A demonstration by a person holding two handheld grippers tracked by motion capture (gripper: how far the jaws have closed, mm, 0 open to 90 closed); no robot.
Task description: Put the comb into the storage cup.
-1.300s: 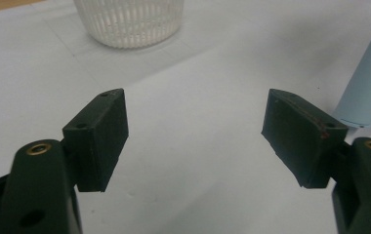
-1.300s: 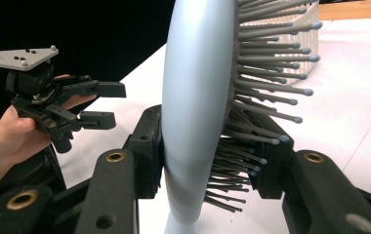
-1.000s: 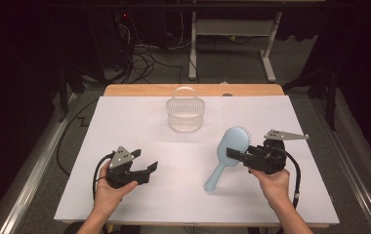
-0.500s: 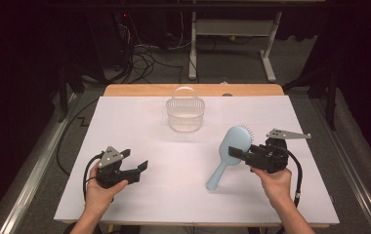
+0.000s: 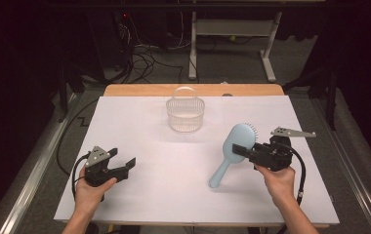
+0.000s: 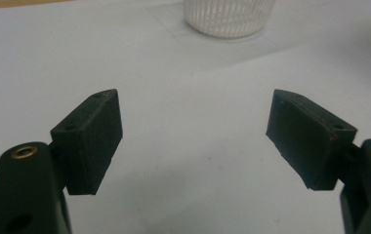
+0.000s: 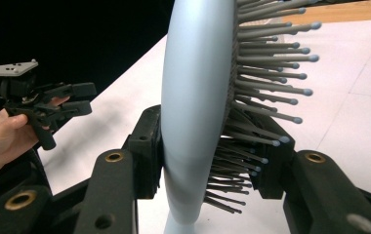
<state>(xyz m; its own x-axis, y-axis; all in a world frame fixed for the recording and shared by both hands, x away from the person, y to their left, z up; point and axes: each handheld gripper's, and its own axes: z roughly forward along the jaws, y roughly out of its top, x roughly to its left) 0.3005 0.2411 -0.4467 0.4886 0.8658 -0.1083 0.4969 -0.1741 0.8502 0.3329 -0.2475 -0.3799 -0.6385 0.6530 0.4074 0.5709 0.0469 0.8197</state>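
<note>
Right gripper [image 5: 244, 149] fingers clamped on the light-blue hairbrush [image 5: 230, 151] head, handle angled down toward the counter [image 5: 174, 195], brush near-right of the white basket [image 5: 185, 113]. Left gripper [image 5: 125, 165] near-left of the basket, fingers apart, nothing between them.

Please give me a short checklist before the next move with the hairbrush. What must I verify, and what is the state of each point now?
1. Right gripper shut on the hairbrush: ok, one pad on its back, one in the bristles.
2. Brush handle free of the table: cannot tell, its tip is at or just above the sheet.
3. Left gripper open with nothing between its pads: ok.
4. Basket upright, apart from both grippers: ok.
5. Basket free inside: cannot tell.
</note>
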